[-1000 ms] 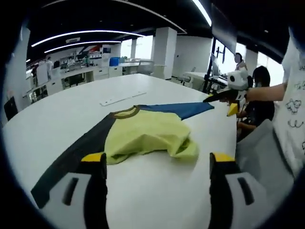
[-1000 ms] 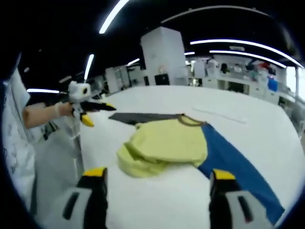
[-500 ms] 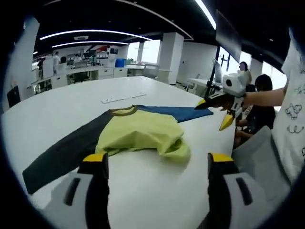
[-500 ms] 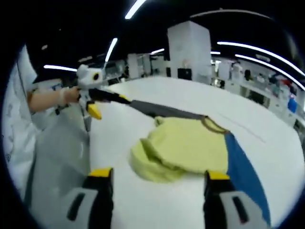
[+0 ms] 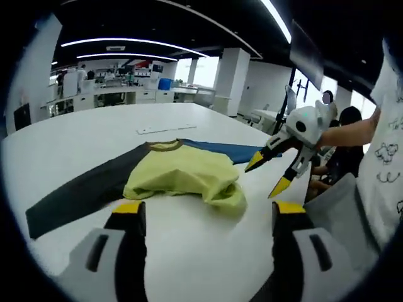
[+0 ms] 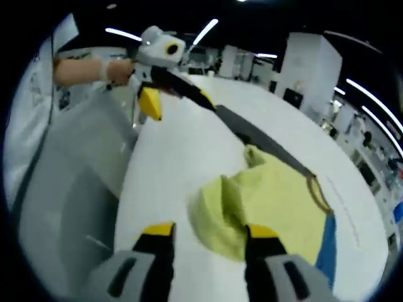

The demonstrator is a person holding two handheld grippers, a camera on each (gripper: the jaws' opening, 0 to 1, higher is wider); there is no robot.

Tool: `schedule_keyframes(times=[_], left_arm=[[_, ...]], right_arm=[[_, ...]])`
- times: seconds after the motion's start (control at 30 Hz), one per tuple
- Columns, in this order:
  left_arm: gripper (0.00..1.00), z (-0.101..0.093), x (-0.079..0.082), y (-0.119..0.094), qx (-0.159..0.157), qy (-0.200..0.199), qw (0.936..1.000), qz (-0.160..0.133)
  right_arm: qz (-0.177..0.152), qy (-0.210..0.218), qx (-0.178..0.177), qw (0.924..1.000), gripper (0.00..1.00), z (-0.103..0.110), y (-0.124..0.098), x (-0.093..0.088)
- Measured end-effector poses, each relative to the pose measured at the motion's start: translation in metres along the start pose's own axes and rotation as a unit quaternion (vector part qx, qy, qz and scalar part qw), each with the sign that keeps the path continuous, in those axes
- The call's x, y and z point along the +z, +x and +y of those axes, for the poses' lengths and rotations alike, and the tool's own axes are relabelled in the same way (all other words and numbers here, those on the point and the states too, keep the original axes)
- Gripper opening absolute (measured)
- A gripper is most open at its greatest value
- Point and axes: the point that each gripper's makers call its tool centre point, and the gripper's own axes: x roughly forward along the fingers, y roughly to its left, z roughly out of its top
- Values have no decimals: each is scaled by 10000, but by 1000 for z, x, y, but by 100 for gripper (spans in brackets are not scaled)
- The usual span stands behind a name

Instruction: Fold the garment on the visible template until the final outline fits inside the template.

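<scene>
Nearing garment (image 6: 271, 207), right tool (image 6: 208, 229) lower than before

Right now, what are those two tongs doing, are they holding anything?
Left tongs: open, holding nothing.
Right tongs: open, holding nothing, one tip over the yellow garment.

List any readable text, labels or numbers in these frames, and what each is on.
None can be read.
Shirt: plain yellow, blue and dark panels, no print seen.
Flat strip on the table: any marks too small to read.
Person's white top: small dark doodles, no legible words.
Background benches: too blurred to read.
Both claws: no markings visible.
</scene>
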Motion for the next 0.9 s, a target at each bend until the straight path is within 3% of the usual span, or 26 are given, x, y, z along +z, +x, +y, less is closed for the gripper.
schedule_keyframes(times=[0.1, 0.63, 0.67, 0.77, 0.9], left_arm=[[79, 0, -4, -1, -7, -30, 10000, 9], [77, -5, -17, -13, 70, -208, 9997, -47], [77, -5, -17, -13, 65, -219, 9997, -43], [77, -5, -19, -13, 64, -282, 9996, -53], [76, -5, -22, -12, 36, -312, 9995, -24]], right_arm=[[39, -130, 140, 9998, 33, 3, 11, 3], [392, -266, 123, 9988, 20, -2, 52, 7], [423, -239, 75, 9988, 18, -4, 54, 7], [623, -193, -122, 9978, 0, -15, 58, -2], [369, 262, -149, 9989, 0, -19, 48, 10]])
